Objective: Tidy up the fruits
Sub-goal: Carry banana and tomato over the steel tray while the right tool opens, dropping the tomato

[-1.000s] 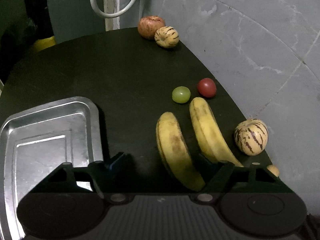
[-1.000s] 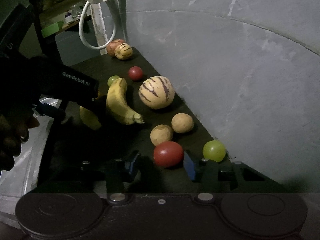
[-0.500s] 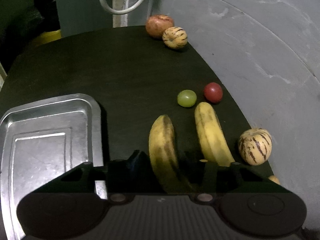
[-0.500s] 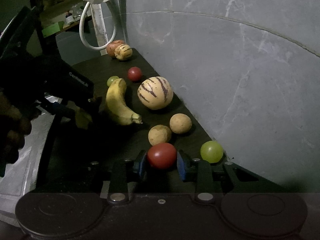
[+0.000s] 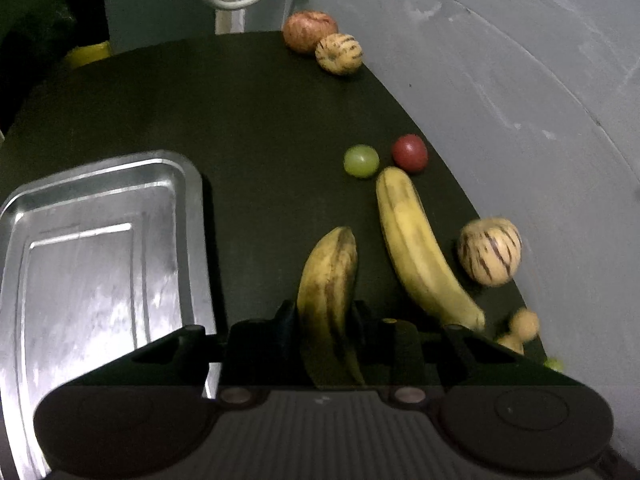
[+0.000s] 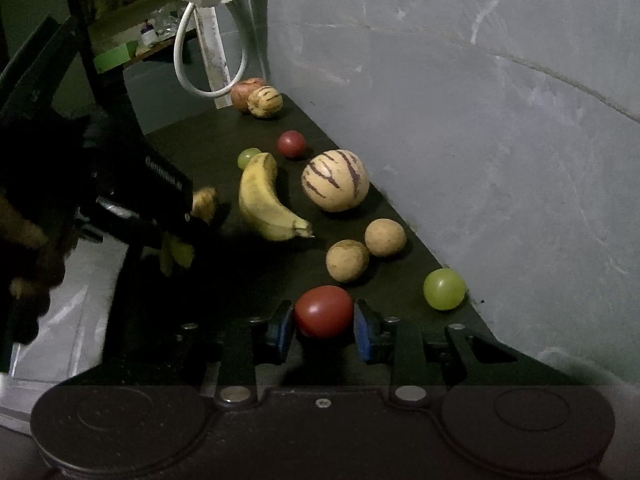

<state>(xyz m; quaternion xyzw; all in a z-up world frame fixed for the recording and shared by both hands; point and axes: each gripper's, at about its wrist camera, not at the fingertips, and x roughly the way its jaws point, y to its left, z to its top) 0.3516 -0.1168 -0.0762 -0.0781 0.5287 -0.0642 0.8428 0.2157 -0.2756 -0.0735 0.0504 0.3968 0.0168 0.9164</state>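
Right now your left tool point(image 5: 324, 320) is clamped on the spotted banana point(image 5: 328, 280); its lower end drops behind the tool body and is lost there. Ahead and to the right of that tool the second banana point(image 5: 416, 248) lies on the dark bench point(image 5: 240, 112), its stem end partly cut off by the right finger. Further right sits a large striped melon point(image 5: 490, 251), and beyond the banana tip a green grape point(image 5: 361, 161) and a small red fruit point(image 5: 409, 153) sit near each other. At the far edge a reddish apple point(image 5: 309, 31) touches a small striped melon point(image 5: 339, 53). To the tool's left is the metal tray point(image 5: 188, 216), whose near end runs out of frame. Low on the right, two pale round shapes are blurred and half hidden.

Your right tool point(image 6: 323, 322) grips the red tomato point(image 6: 324, 311) between its blue pads point(image 6: 362, 330); whether the tomato rests on the bench or is lifted is hard to tell. Just ahead are two tan round fruits point(image 6: 347, 260), touching or nearly so, and to the right a second green grape point(image 6: 444, 289) near the wall point(image 6: 500, 120). On the left, your hand point(image 6: 28, 248) on the other tool is dark and smeared, with only bits of the held banana showing.
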